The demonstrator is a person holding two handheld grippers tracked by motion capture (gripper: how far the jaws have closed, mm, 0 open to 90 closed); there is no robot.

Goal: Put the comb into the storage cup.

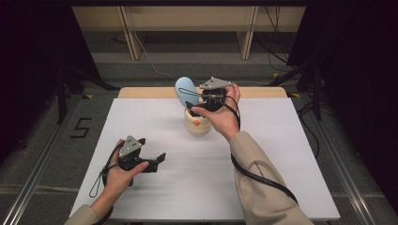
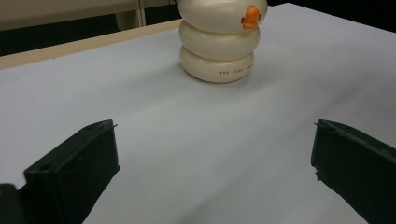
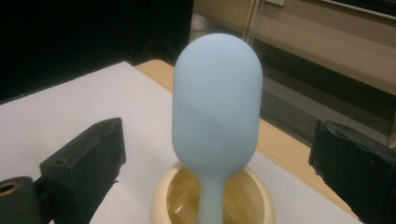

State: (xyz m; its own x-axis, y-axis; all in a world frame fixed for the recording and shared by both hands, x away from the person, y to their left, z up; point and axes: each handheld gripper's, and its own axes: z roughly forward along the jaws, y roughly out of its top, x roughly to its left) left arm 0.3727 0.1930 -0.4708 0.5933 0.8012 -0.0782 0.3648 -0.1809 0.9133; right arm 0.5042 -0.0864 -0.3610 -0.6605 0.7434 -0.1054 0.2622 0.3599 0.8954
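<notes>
Your right gripper (image 1: 199, 101) hovers over the cream duck-faced holder (image 1: 197, 123), which stands on the white desk (image 1: 281, 159) near its far edge; your right forearm reaches forward with the wrist bent left. Its jaws stand open on either side of the pale blue spatula (image 3: 215, 107), whose handle sits upright in the holder, without touching it. Your left gripper (image 1: 157, 159) rests low near the desk's near left, jaws open, aimed at the holder.
</notes>
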